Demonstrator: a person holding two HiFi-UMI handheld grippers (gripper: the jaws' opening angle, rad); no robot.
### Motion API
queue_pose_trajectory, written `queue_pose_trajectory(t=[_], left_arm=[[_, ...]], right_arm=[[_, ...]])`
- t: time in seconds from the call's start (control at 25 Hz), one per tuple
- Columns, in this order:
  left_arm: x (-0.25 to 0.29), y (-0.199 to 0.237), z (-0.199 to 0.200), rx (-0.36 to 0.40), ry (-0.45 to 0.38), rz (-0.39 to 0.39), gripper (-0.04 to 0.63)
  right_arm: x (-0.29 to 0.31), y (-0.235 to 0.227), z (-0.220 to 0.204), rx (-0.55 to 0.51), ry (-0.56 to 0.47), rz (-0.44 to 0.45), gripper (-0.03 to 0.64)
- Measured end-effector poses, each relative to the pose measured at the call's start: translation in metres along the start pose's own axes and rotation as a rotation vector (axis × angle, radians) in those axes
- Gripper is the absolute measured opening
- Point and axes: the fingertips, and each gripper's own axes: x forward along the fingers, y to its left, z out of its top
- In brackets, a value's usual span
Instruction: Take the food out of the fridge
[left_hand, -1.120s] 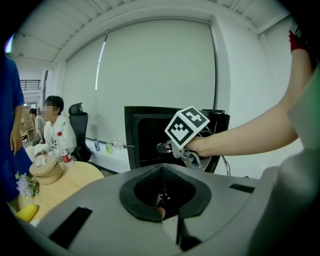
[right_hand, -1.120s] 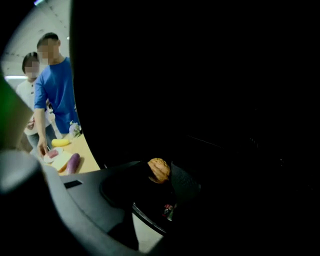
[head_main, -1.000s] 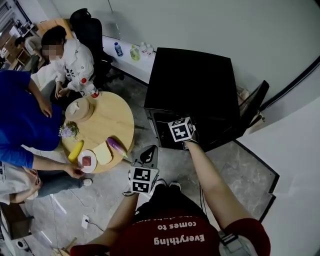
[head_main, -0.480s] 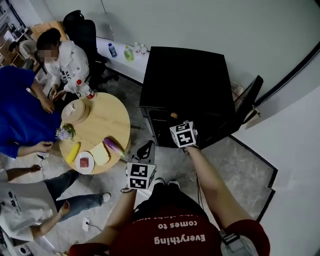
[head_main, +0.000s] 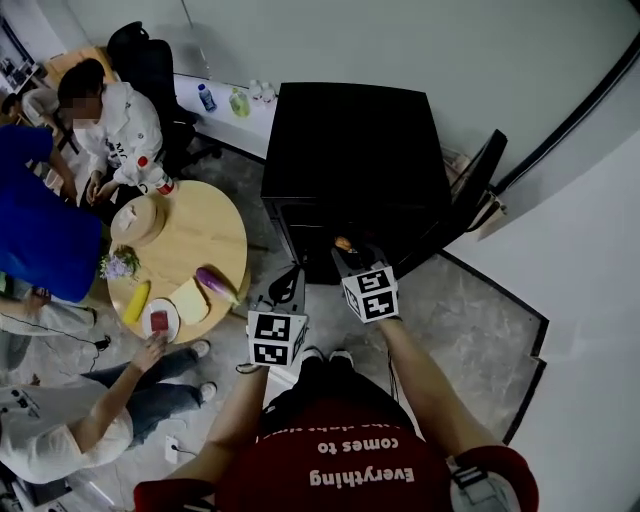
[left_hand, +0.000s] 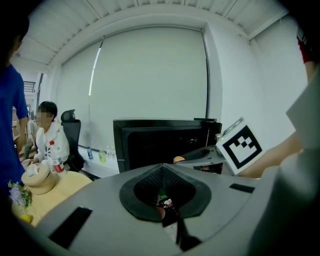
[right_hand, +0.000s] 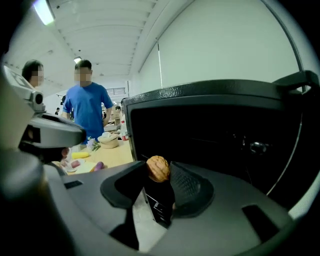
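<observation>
Right jaws on walnut (right_hand: 158, 169); shirt (head_main: 300, 455): "Everything comes to"

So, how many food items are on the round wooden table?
4, along its near edge: long yellow piece, red piece on a white plate, pale yellow slice, purple aubergine. Some may be hidden.

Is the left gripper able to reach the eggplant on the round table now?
Probably yes. The eggplant lies at the edge of the table nearest the left gripper. Only bare floor shows between them, and that gripper carries nothing.
</observation>
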Motion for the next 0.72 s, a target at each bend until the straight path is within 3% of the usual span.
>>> queue_pose_trajectory(t=[0.44, 0.72], left_arm=[[-0.015, -0.043, 0.020, 0.086, -0.077, -0.040, 0.002], [-0.037, -0.068, 0.065, 0.121, -0.279, -0.022, 0.002]], right_arm=[[-0.099, 0.026, 0.046, 0.024, -0.226, -0.002, 0.158], [-0.153, 0.036, 0.076, -0.003, -0.337, -0.068, 0.158]])
